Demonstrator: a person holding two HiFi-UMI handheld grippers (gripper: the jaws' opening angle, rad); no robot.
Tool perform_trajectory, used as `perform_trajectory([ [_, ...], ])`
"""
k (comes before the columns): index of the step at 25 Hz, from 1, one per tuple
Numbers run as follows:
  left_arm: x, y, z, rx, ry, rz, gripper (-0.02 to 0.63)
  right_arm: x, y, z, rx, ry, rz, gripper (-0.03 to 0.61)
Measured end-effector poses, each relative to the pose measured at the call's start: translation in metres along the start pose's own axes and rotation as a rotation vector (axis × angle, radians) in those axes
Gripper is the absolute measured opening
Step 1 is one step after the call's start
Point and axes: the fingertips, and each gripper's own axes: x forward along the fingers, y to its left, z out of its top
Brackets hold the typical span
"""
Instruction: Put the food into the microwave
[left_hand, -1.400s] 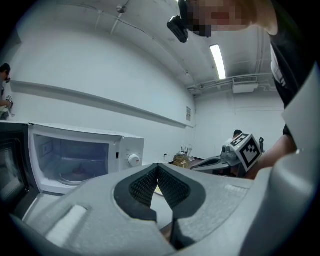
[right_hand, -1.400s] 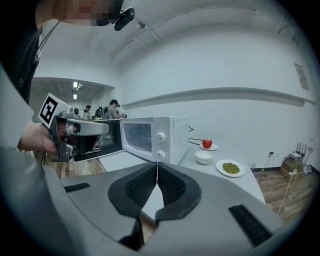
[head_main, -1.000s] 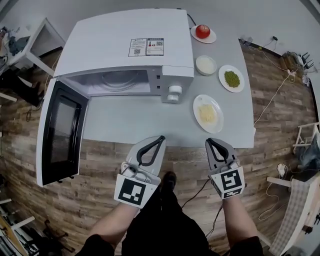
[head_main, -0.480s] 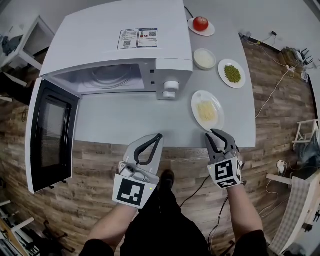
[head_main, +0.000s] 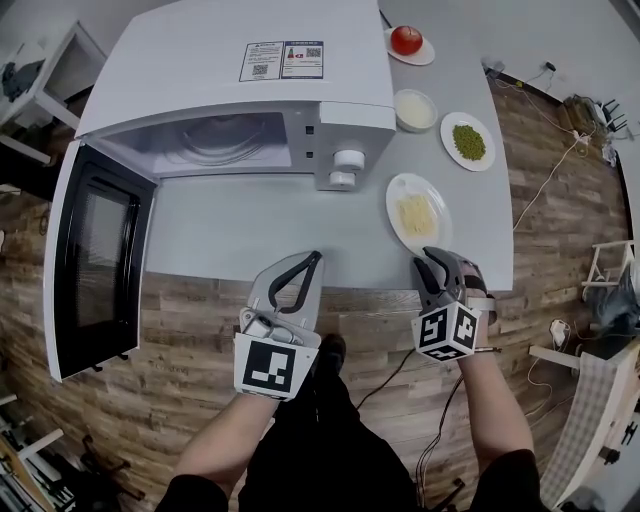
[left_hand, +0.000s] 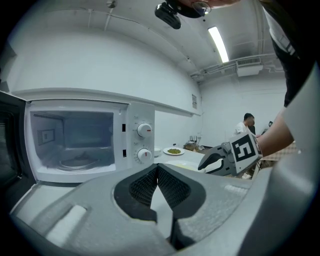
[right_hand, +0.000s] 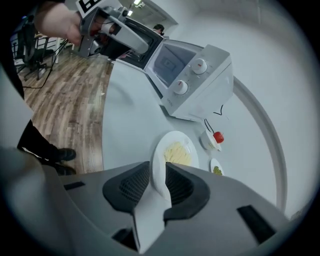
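The right gripper (head_main: 433, 262) has its ribbed black pads clamped on the near rim of the round white glazed plate (head_main: 438, 238), one pad over the lip and one under it. The plate runs straight ahead of the jaws and lies flat on the smooth grey table (head_main: 250, 230). It carries a low heap of pale yellow shredded food (head_main: 415, 214). This may be noodles or grated potato, but the views are too coarse to say which.

The coming move turns on where the opening lies. The open cavity (head_main: 215, 145) of the boxy white microwave (head_main: 240, 80) is ahead of these jaws and well off to their left, past the two round control knobs (head_main: 346, 168). A ridged glass turntable (left_hand: 75, 162) sits on the cavity floor. The dark-windowed door (head_main: 95, 265) is swung wide on the far side of the opening, so it leaves the path across the tabletop free.

The left gripper (left_hand: 157, 169) has its pads together on nothing. It points almost straight at the cavity and is the nearer of the two to it.

My reading is that the plate must travel leftward and stay level. The glaze is slick, the grip is at one edge only, and the loose shreds would slide if it tipped.
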Motion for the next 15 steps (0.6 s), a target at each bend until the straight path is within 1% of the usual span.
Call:
perform_trajectory([
  [2,0.002,0.002,-0.001,0.021,0.006,0.005,0.006,0.001,0.000,-0.002,-0.034,0.019,-0.010,0.110],
  [7,0.004,0.001,0.001,0.104,0.026,-0.008,0.006,0.004,-0.001,-0.005,-0.089,0.062,-0.027,0.110],
  [11,0.003,0.001,0.001,0.104,0.030,-0.011,0.006,0.008,0.000,-0.009,-0.114,0.091,-0.028,0.110],
  [15,0.001,0.001,-0.002,0.094,0.033,-0.009,0.006,0.012,-0.006,-0.010,-0.115,0.101,-0.062,0.109],
])
